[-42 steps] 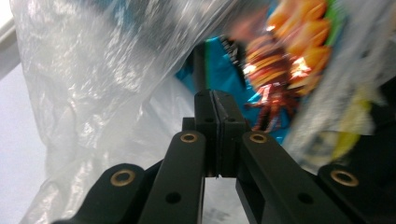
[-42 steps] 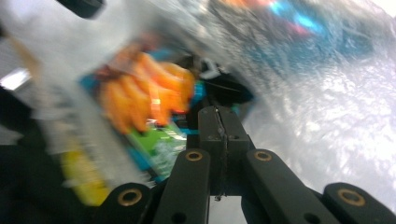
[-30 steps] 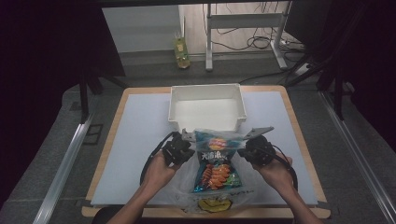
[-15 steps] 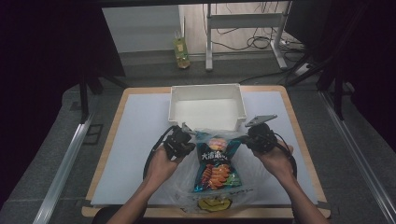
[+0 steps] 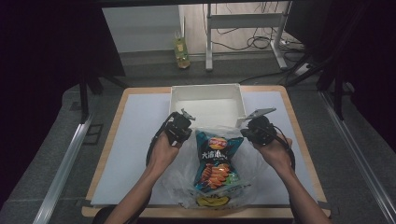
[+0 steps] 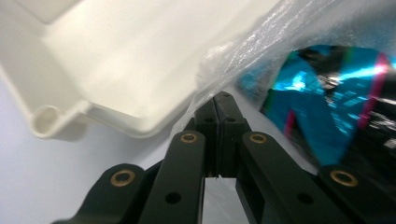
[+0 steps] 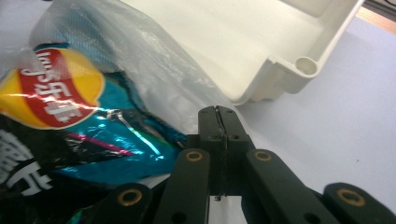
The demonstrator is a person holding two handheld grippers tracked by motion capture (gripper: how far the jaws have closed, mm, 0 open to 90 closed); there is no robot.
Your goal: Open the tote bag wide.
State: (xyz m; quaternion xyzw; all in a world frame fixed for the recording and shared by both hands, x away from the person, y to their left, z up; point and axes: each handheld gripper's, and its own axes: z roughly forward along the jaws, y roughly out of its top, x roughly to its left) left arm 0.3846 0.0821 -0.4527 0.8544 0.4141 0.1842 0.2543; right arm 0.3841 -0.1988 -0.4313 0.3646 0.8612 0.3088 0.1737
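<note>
Item 1: rectangular white plastic bin (image 5: 206, 94), open-topped, with a rolled rim and rounded corners, set on the white-covered wooden-edged surface (image 5: 135, 135) toward its far side. It is taken here as the landmark.

Item 2: thin clear plastic bag (image 5: 182, 179), crumpled, spread on the surface on the near side of the bin. Its upper edge is raised just before the bin's near wall, and in the left gripper view the film (image 6: 261, 42) is seen lapping over that wall.

Item 3: shiny blue and black foil crisp packet (image 5: 215, 161) with a red and yellow logo, enclosed within the bag and lying lengthwise away from the bin, its top end nearest the bin. A yellow printed patch is seen at the bag's end farthest from the bin.

Item 4: left gripper (image 5: 186, 122), black, held in a hand at the bin's near left corner. Its fingers (image 6: 205, 122) are pressed together, with the bag's film pinched between them.

Item 5: right gripper (image 5: 246, 131), black, topped by a grey plate, held at the bin's near right corner. Its fingers (image 7: 233, 123) are clenched likewise on the bag's film, beside the packet's logo.

Item 6: yellowish bottle (image 5: 181, 47), standing on the floor beyond the bin.
</note>
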